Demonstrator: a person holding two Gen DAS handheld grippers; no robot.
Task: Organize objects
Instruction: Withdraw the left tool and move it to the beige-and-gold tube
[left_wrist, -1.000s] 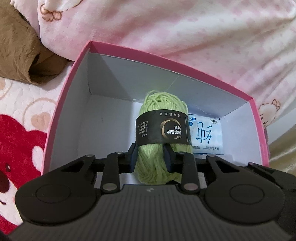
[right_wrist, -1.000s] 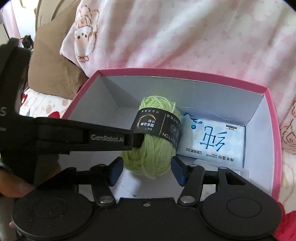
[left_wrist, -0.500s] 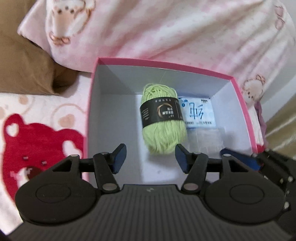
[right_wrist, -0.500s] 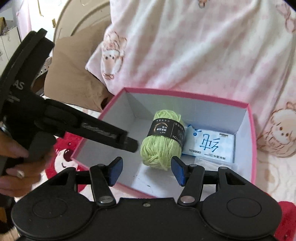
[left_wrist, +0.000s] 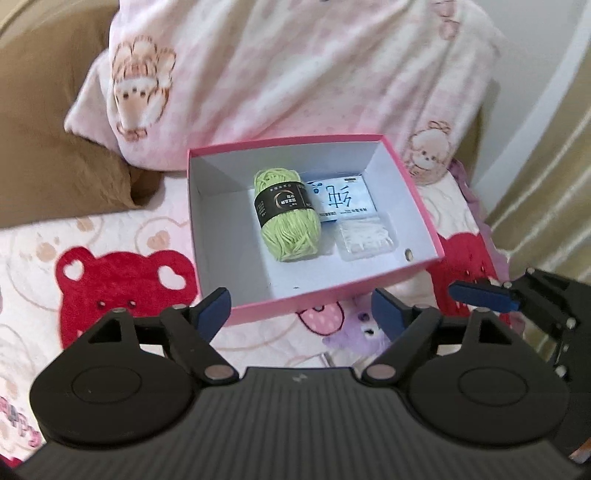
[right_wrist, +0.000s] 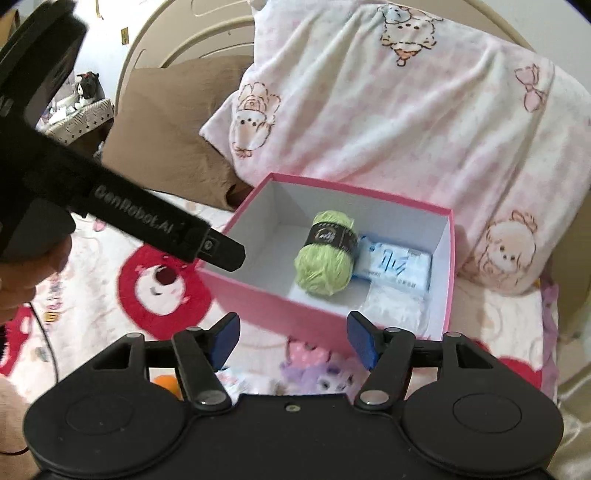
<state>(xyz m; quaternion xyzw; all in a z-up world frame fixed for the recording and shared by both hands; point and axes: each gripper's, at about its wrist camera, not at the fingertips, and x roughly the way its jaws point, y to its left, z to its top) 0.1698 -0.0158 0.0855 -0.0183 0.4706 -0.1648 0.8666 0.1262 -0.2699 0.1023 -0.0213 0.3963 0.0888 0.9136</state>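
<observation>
Left wrist view: left gripper (left_wrist: 301, 308) is released, jaws have just been opening, nothing between them. Pink box (left_wrist: 417, 192) sits at 12 o'clock from the fingertips, on the bear-print blanket (left_wrist: 122, 280). Green yarn ball (left_wrist: 288, 218) lies mid-box; blue tissue pack (left_wrist: 341, 197) touches it at 3 o'clock; clear packet (left_wrist: 364, 236) at 6 o'clock of the pack. Right gripper's blue pad pokes in at 3 o'clock.

Right wrist view: right gripper (right_wrist: 293, 339) is unclenched and empty, jaws have just been opening slightly. Box rim at 12 o'clock, yarn inside. Left gripper's finger crosses from 9 o'clock, tip over the box's left corner. Pink pillow (right_wrist: 406, 110) behind the box.
</observation>
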